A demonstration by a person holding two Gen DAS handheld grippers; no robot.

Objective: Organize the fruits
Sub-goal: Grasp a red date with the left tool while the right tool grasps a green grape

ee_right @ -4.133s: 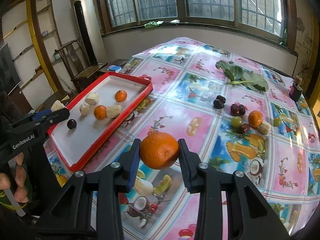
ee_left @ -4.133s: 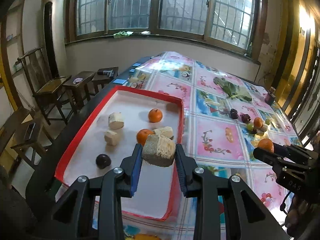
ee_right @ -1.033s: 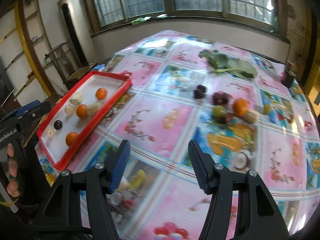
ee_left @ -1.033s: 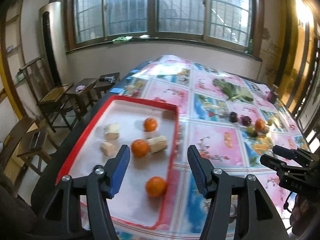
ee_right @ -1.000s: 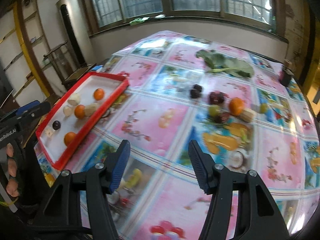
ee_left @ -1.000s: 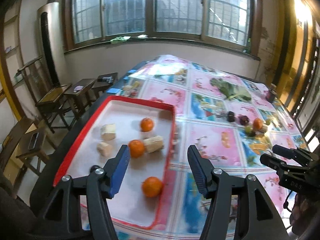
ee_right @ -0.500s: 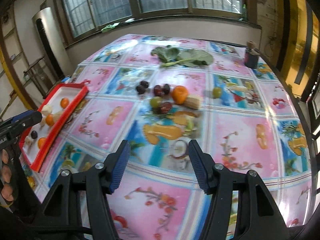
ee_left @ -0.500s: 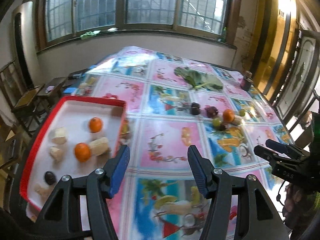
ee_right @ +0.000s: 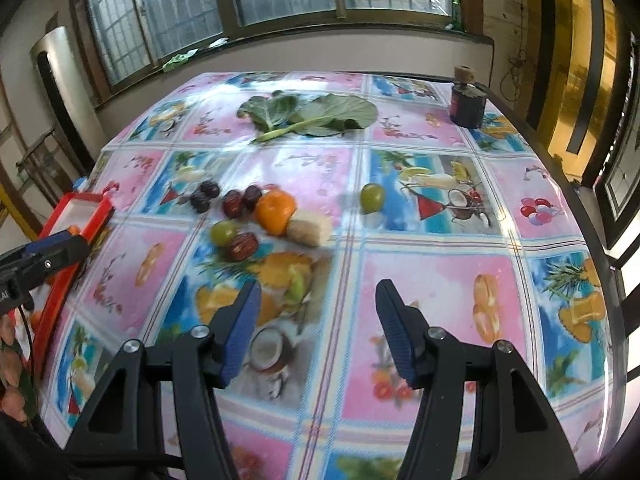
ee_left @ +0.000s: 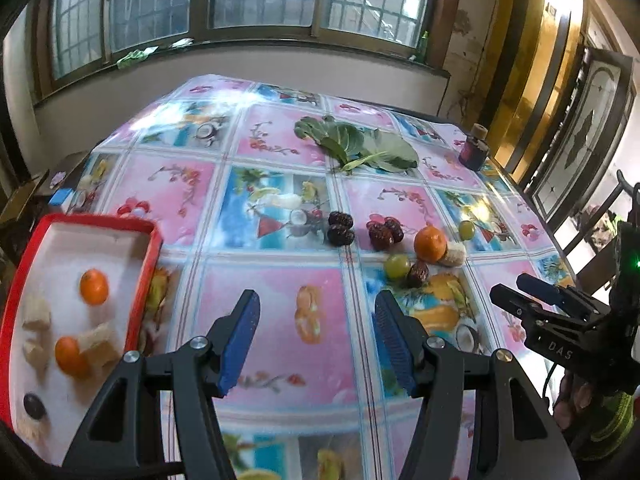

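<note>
Barred windows and a pale sill back a table spread with a glossy pink-and-blue fruit-print oilcloth [ee_right: 420, 280].

Both tools hang above that cloth with nothing between their blue pads. The left gripper [ee_left: 316, 338] stands wide open and empty, and so does the right gripper [ee_right: 318, 328], also seen from the left wrist view at the right edge [ee_left: 532, 300].

Ahead of the right gripper's jaws, slightly to the left, lies the loose fruit: a round orange mandarin [ee_right: 275, 210] touching a pale cut chunk of fruit [ee_right: 310, 228], a green grape [ee_right: 223, 232] just beside a wrinkled red date [ee_right: 242, 246], two more red dates [ee_right: 240, 202] behind them, and two dark, nearly black dates [ee_right: 204, 197] further left. A second green grape [ee_right: 372, 197] sits apart, straight ahead.

Left of the left gripper's jaws is a red-rimmed white tray [ee_left: 150, 256]. It holds two small oranges [ee_left: 94, 287] [ee_left: 69, 354], several pale chunks [ee_left: 98, 338] and one dark round fruit [ee_left: 34, 406].

Far beyond the jaws rest a large green leafy vegetable [ee_right: 316, 114] and a small dark corked bottle [ee_right: 467, 98] at the right corner.
</note>
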